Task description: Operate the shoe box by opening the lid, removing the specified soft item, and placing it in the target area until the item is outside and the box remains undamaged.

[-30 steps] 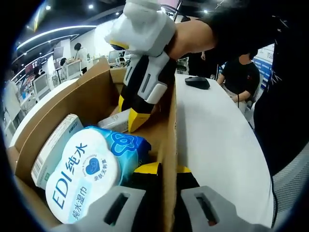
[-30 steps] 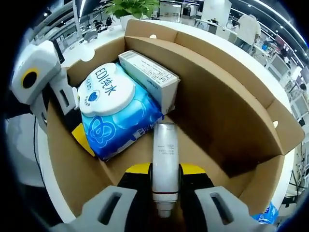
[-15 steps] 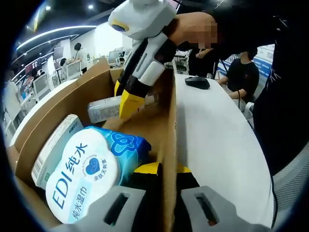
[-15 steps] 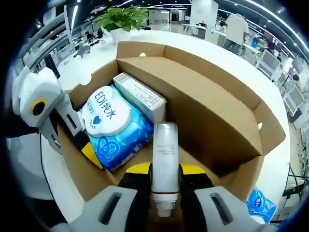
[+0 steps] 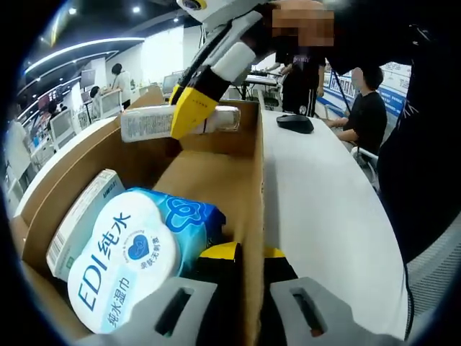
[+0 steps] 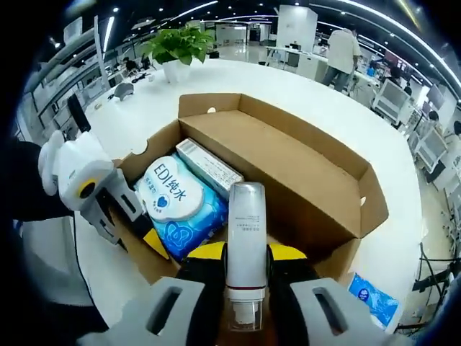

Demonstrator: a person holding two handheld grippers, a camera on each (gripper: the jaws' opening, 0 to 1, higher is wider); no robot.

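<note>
White desk (image 6: 302, 94), open cardboard shoe box (image 6: 302, 169) on it, blue wet-wipes pack (image 6: 180, 205) and carton (image 6: 209, 167) inside, right hand-held gripper (image 6: 245, 261) clamped on white tube (image 6: 245, 234) lifted above box, left hand-held gripper (image 5: 241, 263) straddling box wall, grip unclear.

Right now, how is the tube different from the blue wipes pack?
The tube is long, thin and silvery white; the wipes pack is wide, soft and blue with a white lid. The tube is held up above the box in the right gripper; the wipes pack lies inside the box, beside a white carton.
</note>
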